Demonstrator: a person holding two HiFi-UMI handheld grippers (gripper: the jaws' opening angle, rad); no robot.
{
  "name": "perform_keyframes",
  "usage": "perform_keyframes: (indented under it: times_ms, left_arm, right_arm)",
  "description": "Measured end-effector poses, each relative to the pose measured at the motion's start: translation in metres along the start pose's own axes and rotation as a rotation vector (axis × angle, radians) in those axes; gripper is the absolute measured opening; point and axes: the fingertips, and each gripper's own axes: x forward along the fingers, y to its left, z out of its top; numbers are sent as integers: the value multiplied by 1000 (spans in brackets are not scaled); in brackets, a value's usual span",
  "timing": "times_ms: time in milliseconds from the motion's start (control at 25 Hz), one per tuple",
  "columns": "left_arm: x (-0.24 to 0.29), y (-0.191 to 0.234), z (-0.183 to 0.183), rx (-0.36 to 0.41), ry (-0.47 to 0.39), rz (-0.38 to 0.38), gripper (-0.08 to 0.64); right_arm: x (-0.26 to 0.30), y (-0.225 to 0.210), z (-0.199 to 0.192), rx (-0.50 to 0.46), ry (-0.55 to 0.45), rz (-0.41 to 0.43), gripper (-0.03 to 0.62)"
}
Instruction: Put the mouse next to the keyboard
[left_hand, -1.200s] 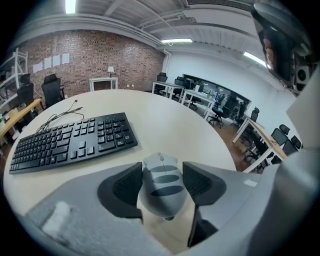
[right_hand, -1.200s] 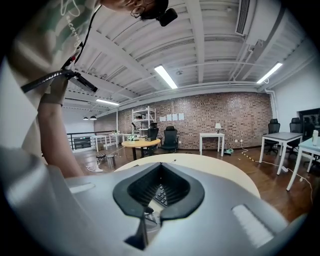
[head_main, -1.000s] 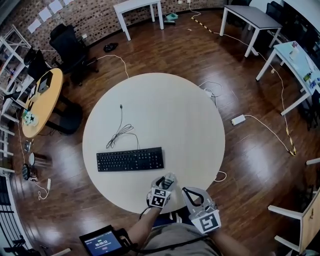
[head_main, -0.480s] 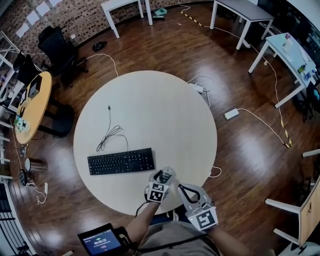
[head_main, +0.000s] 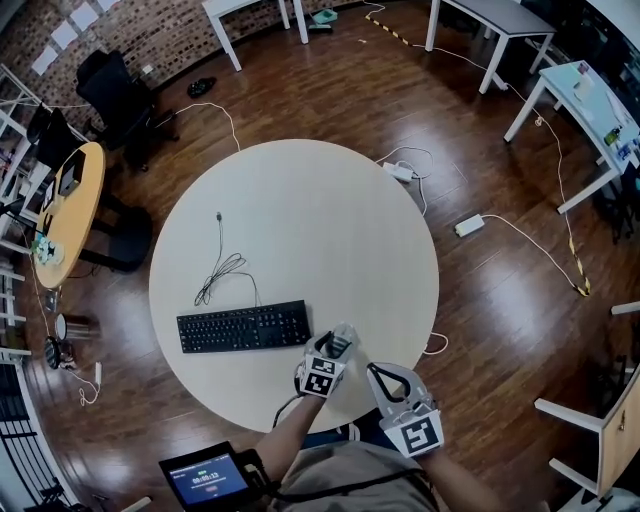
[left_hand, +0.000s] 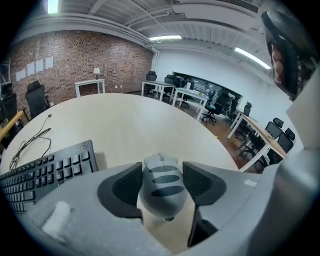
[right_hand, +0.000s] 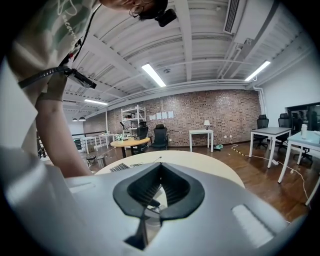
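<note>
At the near edge of the round desk (head_main: 320, 200), we hold the right claw (head_main: 376, 374) low and to the side. Its jaws are pressed together on nothing, and it takes no part in the job. Just ahead of it, the left claw (head_main: 339, 346) pinches the grey mouse (left_hand: 161, 184) by its flanks, one dark pad on each side, scroll wheel pointing away from us. From the head view the mouse (head_main: 341, 344) sits over the desk, just off the right end of the black keyboard (head_main: 243, 327) and slightly nearer to us than its front edge. Whether its base touches the wood or hangs a little above it, we cannot tell.

We judge the task to be at the placing step: the carry looks nearly over, with the mouse close to the spot it is meant for. The next move, as we read it, calls for settling the mouse flat on the desk beside the keyboard (left_hand: 45, 172), then spreading the jaws gently so it does not skid, and drawing the claw back without nudging it.

Beyond the keyboard its thin cable (head_main: 228, 268) lies in loose loops across the bare desk. Farther off stand white tables on a dark wooden floor, with a brick wall (left_hand: 85, 55) behind them.
</note>
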Motion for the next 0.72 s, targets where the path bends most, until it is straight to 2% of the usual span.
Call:
perform_keyframes:
  times_ms: [200,720]
  left_arm:
    - [11,2,13,4,-9,-8,261]
    - [33,13,41,-26,-20,4,261]
  right_arm:
    - [-1,-12,-7,3,32,-13,5]
    - [-11,-27,-12,19,38,-41,5]
